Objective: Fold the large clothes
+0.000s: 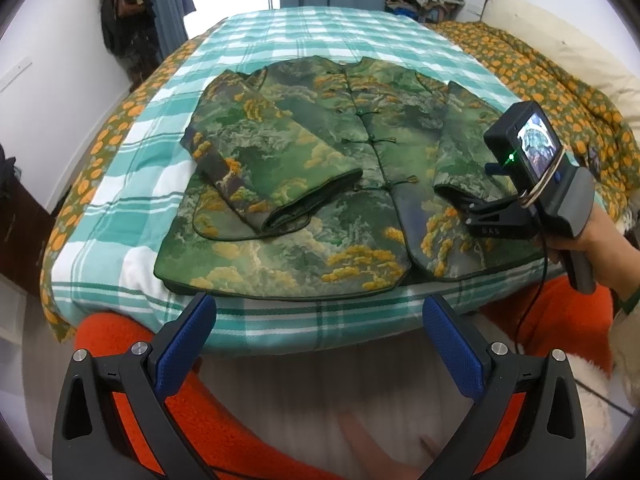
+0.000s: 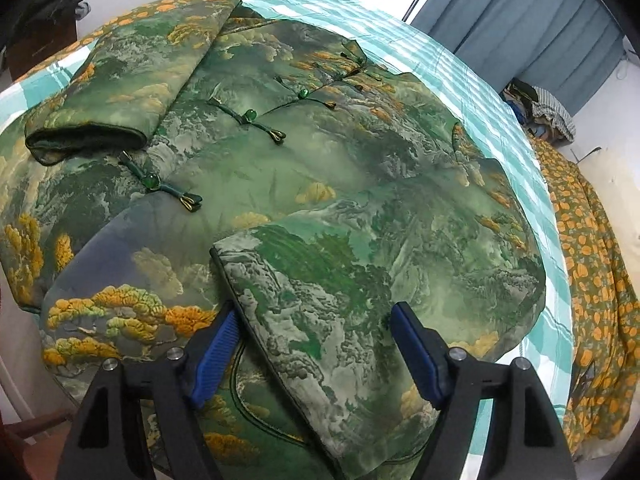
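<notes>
A green landscape-print jacket [image 1: 320, 184] lies face up on the bed [image 1: 132, 184], both sleeves already folded in across the front, so the sleeve step looks finished and a fold of the body probably comes next, calling for a grip on the hem or a side edge. The left claw [image 1: 320, 336] hangs spread and empty just short of the hem. The right claw [image 2: 316, 344] is spread astride the right sleeve's cuff [image 2: 320, 320], gripping nothing. Only the left view shows the whole garment; only the right view shows the knot buttons [image 2: 250, 114] closely.
</notes>
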`<control>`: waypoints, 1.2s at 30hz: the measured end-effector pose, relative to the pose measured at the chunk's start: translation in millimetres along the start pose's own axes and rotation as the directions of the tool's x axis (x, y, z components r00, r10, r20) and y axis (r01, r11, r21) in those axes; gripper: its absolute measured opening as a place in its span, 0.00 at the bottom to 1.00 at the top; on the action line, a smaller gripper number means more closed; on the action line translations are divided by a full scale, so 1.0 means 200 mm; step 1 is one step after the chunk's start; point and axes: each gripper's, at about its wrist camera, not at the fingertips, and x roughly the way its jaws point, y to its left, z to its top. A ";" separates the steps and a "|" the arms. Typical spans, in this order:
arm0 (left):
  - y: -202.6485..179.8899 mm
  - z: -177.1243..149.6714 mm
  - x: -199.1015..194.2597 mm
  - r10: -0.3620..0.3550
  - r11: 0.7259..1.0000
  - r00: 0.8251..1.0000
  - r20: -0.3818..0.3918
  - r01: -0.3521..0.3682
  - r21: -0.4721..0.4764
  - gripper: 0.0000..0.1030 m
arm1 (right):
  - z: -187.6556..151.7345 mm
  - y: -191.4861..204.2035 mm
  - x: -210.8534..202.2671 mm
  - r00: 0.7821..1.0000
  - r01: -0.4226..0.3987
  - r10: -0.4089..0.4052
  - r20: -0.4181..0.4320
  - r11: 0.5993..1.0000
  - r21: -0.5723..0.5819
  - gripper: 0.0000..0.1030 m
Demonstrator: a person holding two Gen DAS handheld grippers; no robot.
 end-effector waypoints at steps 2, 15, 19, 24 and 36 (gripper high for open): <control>0.00 0.00 0.00 0.001 1.000 1.000 -0.004 -0.001 0.002 0.99 | 0.01 0.00 0.01 1.000 0.004 -0.004 0.002 1.000 -0.005 0.75; 0.01 0.02 0.06 0.035 0.999 0.999 -0.020 -0.035 0.032 0.99 | 0.01 -0.04 0.03 0.996 -0.093 0.093 0.001 0.995 0.039 0.27; 0.06 0.07 0.09 0.093 0.991 0.996 0.009 -0.094 0.095 0.99 | 0.02 -0.22 -0.18 0.992 -0.097 0.085 0.092 0.985 0.142 0.10; 0.13 0.20 0.20 0.054 0.957 0.998 0.038 -0.063 0.282 0.99 | -0.04 -0.74 -0.53 0.974 -0.017 -0.061 0.218 0.940 0.340 0.10; 0.04 0.46 0.62 0.020 0.781 0.999 -0.027 0.001 0.624 0.99 | -0.60 -1.86 -0.29 0.933 0.307 -0.348 -0.089 0.644 0.700 0.15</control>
